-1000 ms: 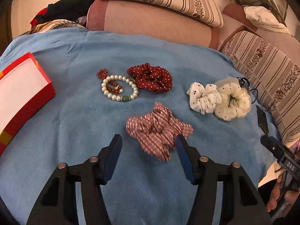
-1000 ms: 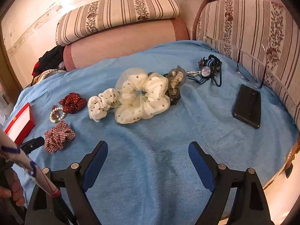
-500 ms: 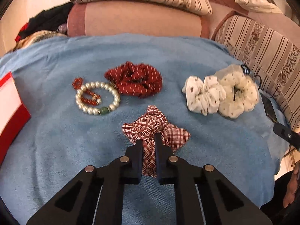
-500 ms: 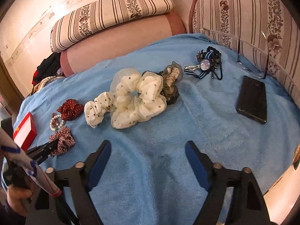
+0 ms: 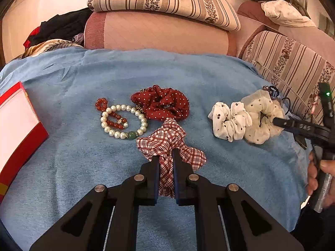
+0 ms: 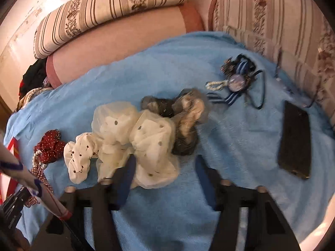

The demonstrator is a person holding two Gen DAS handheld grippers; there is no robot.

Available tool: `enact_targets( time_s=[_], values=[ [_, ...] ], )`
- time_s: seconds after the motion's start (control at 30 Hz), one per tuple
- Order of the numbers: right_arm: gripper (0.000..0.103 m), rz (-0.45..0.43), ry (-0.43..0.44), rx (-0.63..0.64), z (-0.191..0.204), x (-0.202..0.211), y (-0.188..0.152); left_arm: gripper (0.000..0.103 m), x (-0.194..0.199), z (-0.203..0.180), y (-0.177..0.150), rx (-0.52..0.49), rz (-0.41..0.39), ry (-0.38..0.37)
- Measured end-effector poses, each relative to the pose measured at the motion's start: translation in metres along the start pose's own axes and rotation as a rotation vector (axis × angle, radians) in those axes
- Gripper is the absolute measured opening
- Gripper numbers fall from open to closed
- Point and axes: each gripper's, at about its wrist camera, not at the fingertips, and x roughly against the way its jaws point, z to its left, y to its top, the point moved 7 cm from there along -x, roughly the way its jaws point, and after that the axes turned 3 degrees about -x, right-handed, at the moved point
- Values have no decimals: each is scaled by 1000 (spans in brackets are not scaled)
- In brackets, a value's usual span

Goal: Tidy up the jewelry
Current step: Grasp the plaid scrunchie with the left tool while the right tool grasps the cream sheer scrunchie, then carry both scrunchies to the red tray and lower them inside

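Note:
My left gripper (image 5: 166, 156) is shut on the red plaid scrunchie (image 5: 167, 136), which rests on the blue cloth (image 5: 83, 156). Beyond it lie a dark red dotted scrunchie (image 5: 161, 103), a pearl bracelet (image 5: 123, 121) and red bead pieces (image 5: 101, 103). My right gripper (image 6: 165, 165) is open, its left finger against a cream sheer dotted scrunchie (image 6: 134, 129). A white cherry-print scrunchie (image 6: 80, 156) lies to its left and a grey-beige scrunchie (image 6: 184, 113) behind. In the left wrist view the right gripper (image 5: 278, 122) reaches onto the cream scrunchie (image 5: 261, 113).
A red box (image 5: 16, 125) with a white inside sits at the left edge. A black phone (image 6: 295, 142) lies right, with a blue striped bow accessory (image 6: 236, 83) behind it. Striped sofa cushions (image 5: 163, 0) ring the far side.
My left gripper closed on the plaid scrunchie. My right gripper moved forward, from clear of the scrunchies to the cream sheer one.

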Motion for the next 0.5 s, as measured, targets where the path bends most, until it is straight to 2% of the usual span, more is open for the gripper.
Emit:
enact_targets(
  time_s=[0.03,0.07,0.23,0.37,0.5],
  values=[
    [17,4,-14,10,1,-2,-2,10,0,0,0,-2,0,0],
    [11,-4,-18,14,2,-1,-3,10,1,1,0,-3,-5,5],
    [7,-131,2,60,10,32,-1,10,8,2,1,3,-25,5],
    [6,-246,129,62,21,65,4,10,17,1,5,3,-57,5],
    [6,-308,183,60,30,81,11,10,23,3,9,14,-80,11]
  ],
)
